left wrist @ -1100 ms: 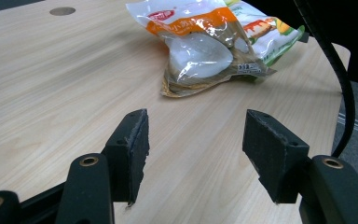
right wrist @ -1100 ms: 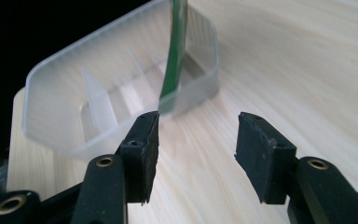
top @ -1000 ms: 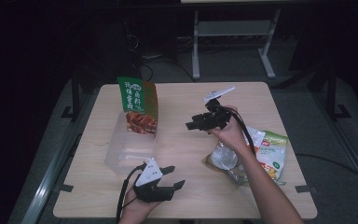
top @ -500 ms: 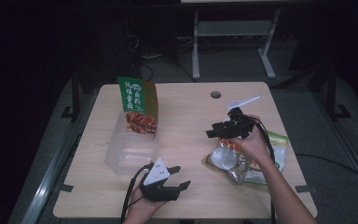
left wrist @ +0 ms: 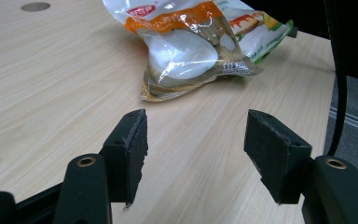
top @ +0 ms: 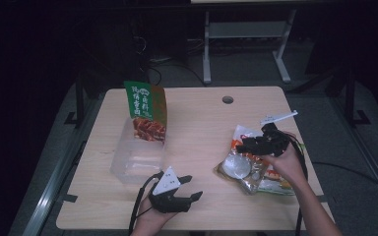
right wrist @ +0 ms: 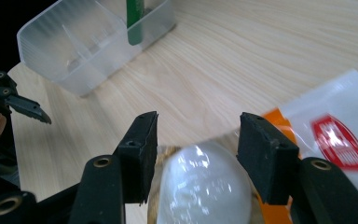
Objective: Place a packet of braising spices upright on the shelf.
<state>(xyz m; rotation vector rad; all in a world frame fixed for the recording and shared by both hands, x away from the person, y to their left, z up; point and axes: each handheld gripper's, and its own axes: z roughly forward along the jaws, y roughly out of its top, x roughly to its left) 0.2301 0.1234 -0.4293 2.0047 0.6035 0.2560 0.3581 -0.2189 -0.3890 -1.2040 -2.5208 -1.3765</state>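
tabletop (top: 197,128): wood | clear box (top: 135,157): holds a green bag (top: 146,110) standing up | snack bag (top: 246,164): lies flat by my right side | my right gripper (right wrist: 196,154): jaws apart, just over the snack bag | my left gripper (left wrist: 193,140): jaws apart, holding nothing

The left claw (top: 189,189) is held low in the person's left hand (top: 150,219), with the forearm entering from below; its jaws are spread apart with nothing between them, the pads (left wrist: 133,140) seen bare. The right claw (top: 243,146) is gripped by the right hand (top: 288,164) on an outstretched forearm, angled downward. Its jaws are also parted, unclamped.
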